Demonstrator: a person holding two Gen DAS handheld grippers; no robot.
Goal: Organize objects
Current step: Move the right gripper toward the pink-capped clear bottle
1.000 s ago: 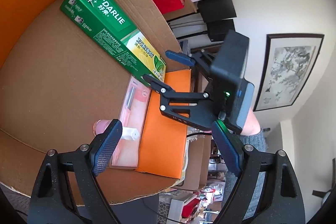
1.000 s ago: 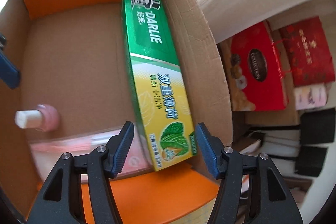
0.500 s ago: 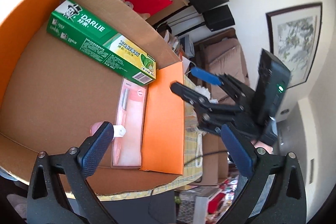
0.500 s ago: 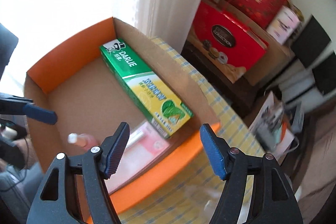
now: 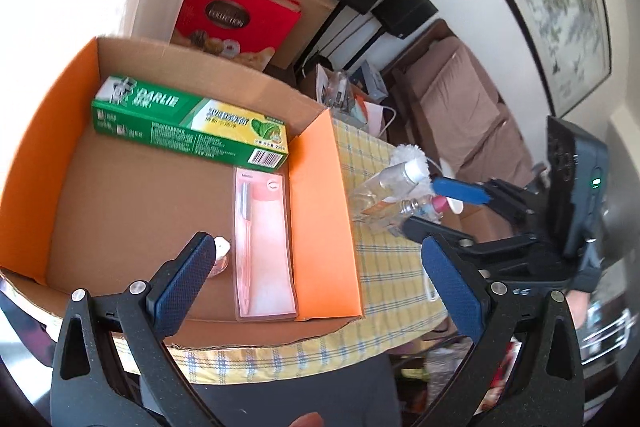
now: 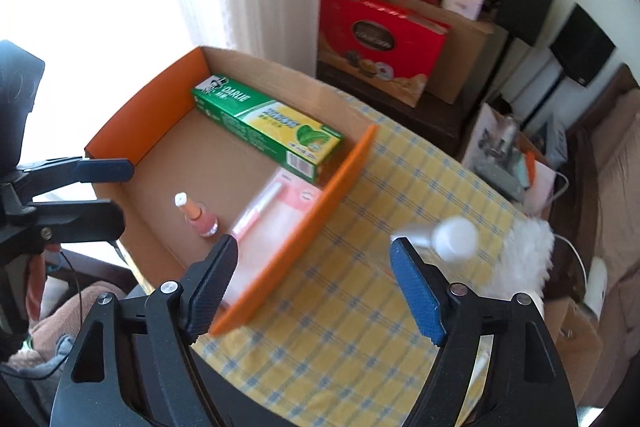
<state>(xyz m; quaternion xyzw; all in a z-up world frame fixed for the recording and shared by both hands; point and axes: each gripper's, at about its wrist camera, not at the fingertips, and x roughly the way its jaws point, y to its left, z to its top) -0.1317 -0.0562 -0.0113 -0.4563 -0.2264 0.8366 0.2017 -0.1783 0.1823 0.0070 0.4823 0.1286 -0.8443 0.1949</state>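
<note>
- Right wrist view: we're over the yellow checked tablecloth (image 6: pixel 352 311), with the cardboard box (image 6: pixel 160 131) to our left on the table.
- In the box, the green Darlie toothpaste carton (image 6: pixel 266 125) lies along the far wall; the flat pink packet (image 6: pixel 276 207) rests against the orange near wall, and the small pink bottle (image 6: pixel 199 217) stands upright beside it.
- The right gripper (image 6: pixel 312 287) hangs above the cloth outside the box, jaws spread wide, gripping nothing; the clear white-capped bottle (image 6: pixel 454 239) lies just past its right finger, blurred.
- From the left wrist view we see our left gripper (image 5: pixel 316 287) at the box's near edge, also wide apart and empty, the pink bottle (image 5: pixel 220 259) just beside its left finger.
- Over there the clear bottle (image 5: pixel 384 183) lies on the cloth by the right gripper's (image 5: pixel 444 207) fingertips.
</note>
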